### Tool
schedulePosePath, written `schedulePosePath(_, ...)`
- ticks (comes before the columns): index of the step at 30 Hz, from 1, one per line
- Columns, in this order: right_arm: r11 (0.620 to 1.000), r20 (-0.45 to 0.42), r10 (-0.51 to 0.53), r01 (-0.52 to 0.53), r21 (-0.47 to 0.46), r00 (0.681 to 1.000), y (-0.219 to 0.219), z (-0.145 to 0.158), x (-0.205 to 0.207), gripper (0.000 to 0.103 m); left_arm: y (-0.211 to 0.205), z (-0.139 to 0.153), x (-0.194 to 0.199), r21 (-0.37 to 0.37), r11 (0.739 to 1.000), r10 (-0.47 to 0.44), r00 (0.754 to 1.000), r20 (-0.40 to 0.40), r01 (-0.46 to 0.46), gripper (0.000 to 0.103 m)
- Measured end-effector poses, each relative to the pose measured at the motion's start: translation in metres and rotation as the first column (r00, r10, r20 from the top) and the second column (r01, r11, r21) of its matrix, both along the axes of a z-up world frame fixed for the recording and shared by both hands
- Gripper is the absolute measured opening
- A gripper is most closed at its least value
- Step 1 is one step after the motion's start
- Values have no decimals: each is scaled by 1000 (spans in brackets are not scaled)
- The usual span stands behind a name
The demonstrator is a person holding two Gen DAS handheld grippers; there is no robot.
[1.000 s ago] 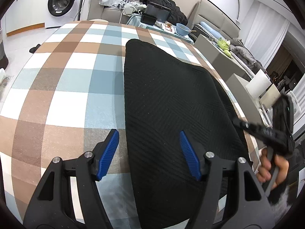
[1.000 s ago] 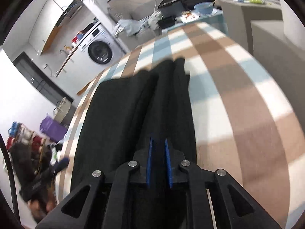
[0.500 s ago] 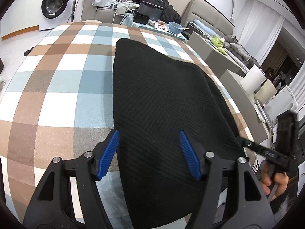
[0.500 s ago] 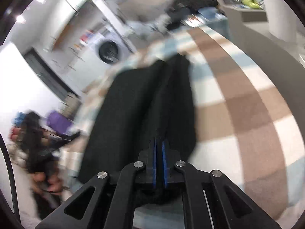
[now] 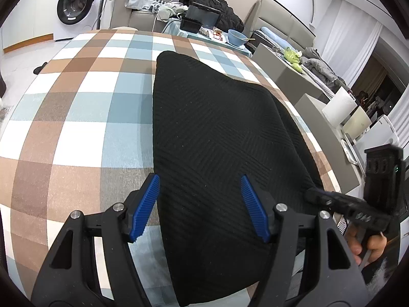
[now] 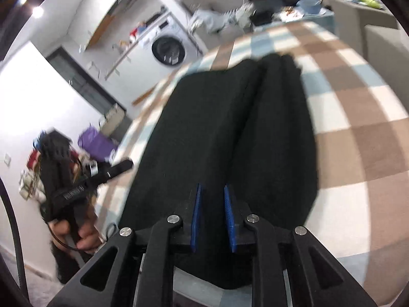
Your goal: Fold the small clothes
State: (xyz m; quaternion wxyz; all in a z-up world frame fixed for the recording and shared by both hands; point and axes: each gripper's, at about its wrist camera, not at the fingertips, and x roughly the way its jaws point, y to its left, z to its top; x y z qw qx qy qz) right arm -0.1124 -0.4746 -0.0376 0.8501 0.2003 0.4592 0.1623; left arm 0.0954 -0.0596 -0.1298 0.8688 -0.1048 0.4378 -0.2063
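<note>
Lying flat on the checked tablecloth [image 5: 76,117], the black knit garment [image 5: 219,138] looks folded lengthwise, with a crosswise fold likely left. Above its near edge, the left gripper [image 5: 199,204] hangs spread wide; the right gripper [image 6: 212,212] shows a narrow gap, gripping nothing.

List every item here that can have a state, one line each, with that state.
Black garment: lying on the checked tablecloth, partly folded, with a lengthwise fold ridge.
Left gripper: open wide, over the garment's near edge, gripping nothing.
Right gripper: slightly open, fingers straddling the garment's fold.
Washing machine: door closed.
Blue bowl: upright, utensil resting in it.
</note>
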Motion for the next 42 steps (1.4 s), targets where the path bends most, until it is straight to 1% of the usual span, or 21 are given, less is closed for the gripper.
schedulePosePath(2,1000,16,22,-22,-21,1000,4,-1,-3,7,0,-2,-1,12,1000,2,1000,-7,-2,64)
schedulePosePath(4,998,100,48,-51,24,994,0,13,-15,6,2,-4,-2,19,1000,3,1000,-11,-3,64)
schedulePosePath(5,998,120,51,-55,29,992,-2,17,-19,6,3,-5,-2,20,1000,3,1000,-16,-3,63)
schedulePosePath(7,999,78,37,-35,-32,996,-4,13,-19,6,4,-9,-3,16,1000,2,1000,-29,-2,63)
schedulePosePath(8,997,29,26,-23,-73,999,-5,4,-17,6,3,-11,-3,13,1000,-1,999,-36,2,63)
schedulePosePath(9,998,6,19,-18,-67,1000,-5,-2,-17,6,2,-12,-4,13,1000,-5,999,-40,6,63)
schedulePosePath(10,999,16,1,-1,-34,1000,-9,-2,-20,6,0,-13,-5,18,1000,-11,999,-41,12,63)
schedulePosePath(13,1000,66,-24,23,18,998,-19,11,-32,11,-2,-10,-11,43,999,-23,1000,-10,24,64)
schedulePosePath(16,984,74,-169,164,69,983,-44,13,-40,34,0,-8,-13,47,998,-35,999,6,34,64)
schedulePosePath(19,955,17,-288,286,79,957,-69,1,-42,34,2,-6,-11,41,998,-41,999,7,41,63)
schedulePosePath(22,945,-19,-319,320,72,948,-75,-10,-51,32,1,-6,-8,47,998,-53,999,5,52,64)
schedulePosePath(25,956,8,-288,288,52,958,-68,-10,-52,30,-3,-6,-6,57,996,-66,998,3,66,64)
schedulePosePath(28,964,5,-264,263,35,965,-64,-14,-46,28,-8,-6,-6,61,995,-78,997,4,77,64)
schedulePosePath(31,968,7,-245,244,62,969,-62,-19,-39,25,-11,-5,-8,57,995,-84,996,9,84,64)
schedulePosePath(33,966,14,-246,244,84,969,-61,-21,-38,18,-12,-5,-8,58,995,-83,996,9,83,64)
schedulePosePath(34,966,27,-242,238,103,970,-60,-22,-37,9,-12,-4,-9,60,995,-81,997,11,80,64)
schedulePosePath(35,966,39,-240,235,106,970,-59,-21,-37,5,-11,-3,-10,62,995,-78,997,14,77,64)
schedulePosePath(38,962,128,-250,231,148,960,-59,-3,-50,4,-6,-2,-10,65,996,-64,998,15,63,64)
schedulePosePath(39,961,135,-251,229,158,959,-60,0,-52,4,-4,-1,-10,66,996,-60,998,13,59,64)
schedulePosePath(40,958,119,-251,229,170,961,-63,-1,-53,4,-2,-2,-10,66,996,-57,998,10,56,64)
schedulePosePath(42,958,61,-265,255,132,962,-67,-8,-52,4,-1,-3,-10,67,996,-53,999,8,52,64)
